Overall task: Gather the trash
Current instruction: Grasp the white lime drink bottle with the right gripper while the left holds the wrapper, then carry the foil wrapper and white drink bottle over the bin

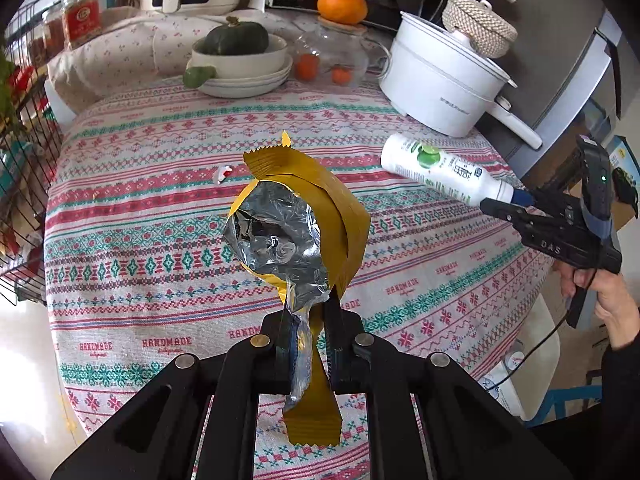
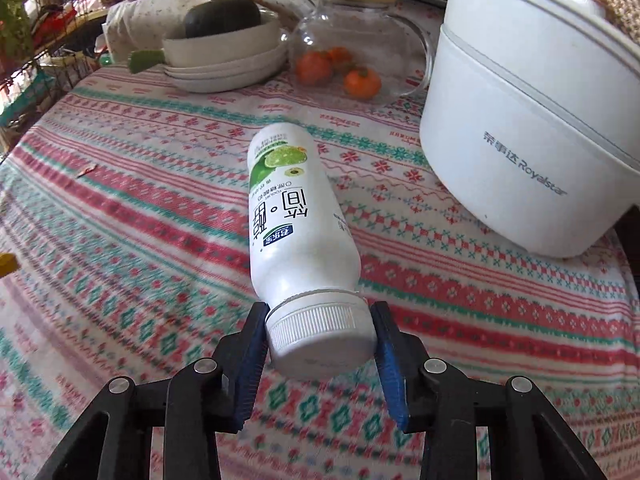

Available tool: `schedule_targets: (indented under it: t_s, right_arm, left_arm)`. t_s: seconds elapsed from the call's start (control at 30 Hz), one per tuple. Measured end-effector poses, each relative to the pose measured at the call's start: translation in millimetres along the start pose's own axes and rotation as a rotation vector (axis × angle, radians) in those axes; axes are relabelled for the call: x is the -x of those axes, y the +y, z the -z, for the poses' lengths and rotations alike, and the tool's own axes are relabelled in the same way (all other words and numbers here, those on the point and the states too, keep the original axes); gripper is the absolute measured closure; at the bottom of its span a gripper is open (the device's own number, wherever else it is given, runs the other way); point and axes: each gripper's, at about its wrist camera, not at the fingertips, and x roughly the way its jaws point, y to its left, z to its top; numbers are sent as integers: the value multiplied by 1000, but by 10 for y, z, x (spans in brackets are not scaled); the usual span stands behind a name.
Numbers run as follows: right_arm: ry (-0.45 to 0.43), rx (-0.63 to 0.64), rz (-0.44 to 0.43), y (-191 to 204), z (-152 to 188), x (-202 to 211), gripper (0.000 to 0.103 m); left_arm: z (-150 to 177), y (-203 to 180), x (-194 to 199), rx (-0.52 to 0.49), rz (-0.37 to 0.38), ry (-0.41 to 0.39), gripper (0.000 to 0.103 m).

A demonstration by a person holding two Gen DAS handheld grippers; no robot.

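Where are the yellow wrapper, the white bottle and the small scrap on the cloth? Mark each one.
yellow wrapper (image 1: 340,216), left wrist view, on its yellow outer fold.
white bottle (image 2: 300,216), right wrist view, on the middle of its label.
small scrap (image 1: 224,173), left wrist view, on its middle.

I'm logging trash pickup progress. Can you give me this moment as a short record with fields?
left gripper: shut on torn yellow foil-lined snack wrapper, held above the table
right gripper: shut on cap end of white plastic yogurt bottle
still on patterned tablecloth: small red-and-white scrap
nearby: white electric pot
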Motion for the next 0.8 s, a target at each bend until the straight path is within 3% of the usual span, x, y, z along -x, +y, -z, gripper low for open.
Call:
schedule_targets:
  t_s: [0.3, 0.8]
  right_arm:
    - [18, -75, -4, 312, 578, 768, 59]
    - [4, -258, 37, 174, 1110, 1558, 59]
  left_arm:
    - [200, -508, 225, -61, 64, -24, 92]
    - [519, -1241, 250, -153, 147, -9, 92]
